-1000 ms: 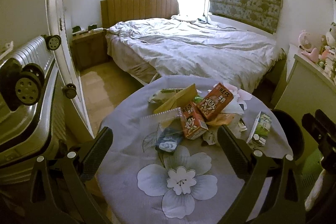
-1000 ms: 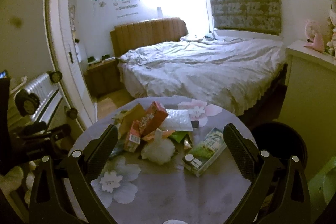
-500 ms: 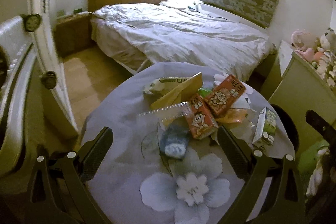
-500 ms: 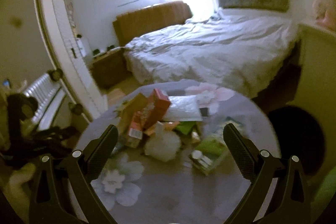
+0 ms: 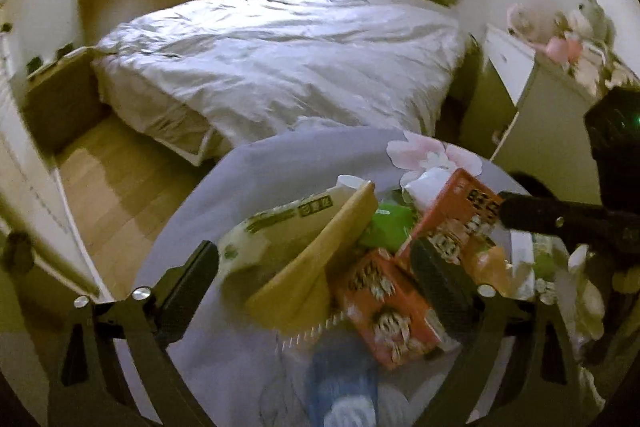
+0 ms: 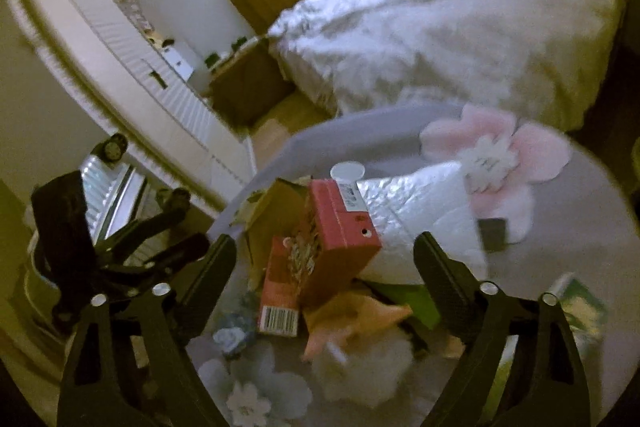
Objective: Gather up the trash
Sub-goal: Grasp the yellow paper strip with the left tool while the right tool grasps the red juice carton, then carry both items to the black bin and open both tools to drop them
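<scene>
Mostly, both pictures were blurry, so the small words on the boxes could not be read. In the left wrist view the right gripper (image 5: 532, 215) poked in from 3 o'clock and hid part of the trash pile; its body was cut off by the edge. A blue wrapper (image 5: 344, 383) at 6 o'clock was too smeared to tell what it was.

The trash sat in a heap on the round table (image 5: 248, 179) with a purple flower cloth. There were two red drink boxes (image 5: 384, 311), a tan paper envelope (image 5: 320, 263), a green and white bag (image 5: 276, 227), a shiny silver bubble bag (image 6: 420, 211), a white fluffy ball (image 6: 364, 363) and a green carton (image 6: 580, 303) at 3 o'clock, half hidden behind a finger.

The left gripper (image 5: 316, 279) had its jaws wide but just closing a little, with the envelope and a red box between them, not squeezed. The right gripper (image 6: 324, 267) was wide too, also just closing a little, around the red boxes without pressing them.
</scene>
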Action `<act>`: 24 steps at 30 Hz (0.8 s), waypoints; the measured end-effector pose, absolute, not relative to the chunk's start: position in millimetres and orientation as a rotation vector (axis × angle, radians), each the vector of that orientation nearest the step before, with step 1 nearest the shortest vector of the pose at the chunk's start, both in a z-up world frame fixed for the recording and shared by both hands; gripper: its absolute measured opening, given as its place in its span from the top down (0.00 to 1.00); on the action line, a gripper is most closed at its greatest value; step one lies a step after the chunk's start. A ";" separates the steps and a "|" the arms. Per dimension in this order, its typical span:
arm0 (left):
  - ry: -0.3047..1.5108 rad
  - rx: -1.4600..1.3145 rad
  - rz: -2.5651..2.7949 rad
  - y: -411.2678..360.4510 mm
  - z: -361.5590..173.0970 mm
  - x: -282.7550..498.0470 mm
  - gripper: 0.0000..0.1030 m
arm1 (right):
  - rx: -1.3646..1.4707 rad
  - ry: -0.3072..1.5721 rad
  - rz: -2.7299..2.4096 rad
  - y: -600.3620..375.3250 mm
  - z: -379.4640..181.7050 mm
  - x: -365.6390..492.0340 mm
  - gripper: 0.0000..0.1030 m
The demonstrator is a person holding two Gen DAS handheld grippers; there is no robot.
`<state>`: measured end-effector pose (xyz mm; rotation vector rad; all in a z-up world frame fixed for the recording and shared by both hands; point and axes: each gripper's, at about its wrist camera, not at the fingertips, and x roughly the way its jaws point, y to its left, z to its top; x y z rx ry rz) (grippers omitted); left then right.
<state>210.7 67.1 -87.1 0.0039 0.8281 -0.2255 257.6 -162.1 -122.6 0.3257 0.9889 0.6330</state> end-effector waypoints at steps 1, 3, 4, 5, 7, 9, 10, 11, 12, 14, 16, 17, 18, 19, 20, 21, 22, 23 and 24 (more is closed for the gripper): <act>0.845 0.011 -0.234 65.6 -92.8 218.3 0.20 | 0.342 1.018 0.637 -159.6 -130.5 265.0 0.28; 0.888 0.020 -0.248 62.8 -105.0 233.6 0.34 | 0.363 1.040 0.648 -157.3 -134.2 266.1 0.34; 0.912 0.018 -0.257 62.0 -111.9 239.5 0.37 | 0.370 1.045 0.650 -157.1 -136.7 267.4 0.34; 0.929 0.018 -0.265 61.2 -117.1 243.0 0.43 | 0.377 1.044 0.655 -157.6 -137.7 267.4 0.37; 0.957 0.022 -0.288 58.4 -126.7 245.0 0.55 | 0.389 1.041 0.667 -160.0 -138.1 266.5 0.47; 0.964 0.019 -0.301 55.5 -131.5 242.9 0.65 | 0.402 1.030 0.677 -163.3 -136.2 264.2 0.59; 0.963 0.014 -0.300 56.1 -131.3 242.3 0.67 | 0.407 1.019 0.682 -165.0 -134.4 261.7 0.62; 0.964 0.000 -0.301 58.5 -131.5 241.4 0.68 | 0.411 1.007 0.688 -166.6 -131.9 258.7 0.65; 0.965 -0.019 -0.300 61.2 -130.6 240.2 0.72 | 0.414 0.994 0.689 -168.1 -128.9 255.5 0.67; 0.962 -0.059 -0.303 66.0 -127.7 237.2 0.75 | 0.416 0.973 0.695 -169.3 -124.2 250.8 0.67; 0.944 -0.083 -0.300 66.5 -121.4 232.1 0.79 | 0.418 0.945 0.696 -172.4 -116.9 243.3 0.67; 0.933 -0.089 -0.297 65.8 -117.1 229.1 0.81 | 0.417 0.931 0.694 -173.9 -112.9 239.7 0.67; 0.914 -0.101 -0.292 66.2 -110.0 223.5 0.82 | 0.419 0.918 0.696 -175.8 -108.3 235.5 0.67; 0.900 -0.111 -0.290 66.2 -104.4 220.2 0.82 | 0.427 0.903 0.701 -179.2 -102.9 230.2 0.67; 0.877 -0.125 -0.286 67.2 -94.9 212.8 0.82 | 0.432 0.888 0.703 -182.2 -97.9 225.9 0.67; 0.860 -0.134 -0.283 67.0 -88.1 208.1 0.82 | 0.434 0.861 0.700 -187.7 -90.2 218.7 0.67; 0.842 -0.142 -0.283 65.9 -80.7 202.9 0.82 | 0.432 0.842 0.694 -191.1 -84.8 214.3 0.67; 0.824 -0.149 -0.285 64.3 -72.8 197.9 0.82 | 0.427 0.812 0.683 -197.3 -77.0 207.4 0.67; 0.799 -0.153 -0.294 61.5 -61.9 190.8 0.82 | 0.423 0.782 0.668 -204.4 -69.2 200.5 0.67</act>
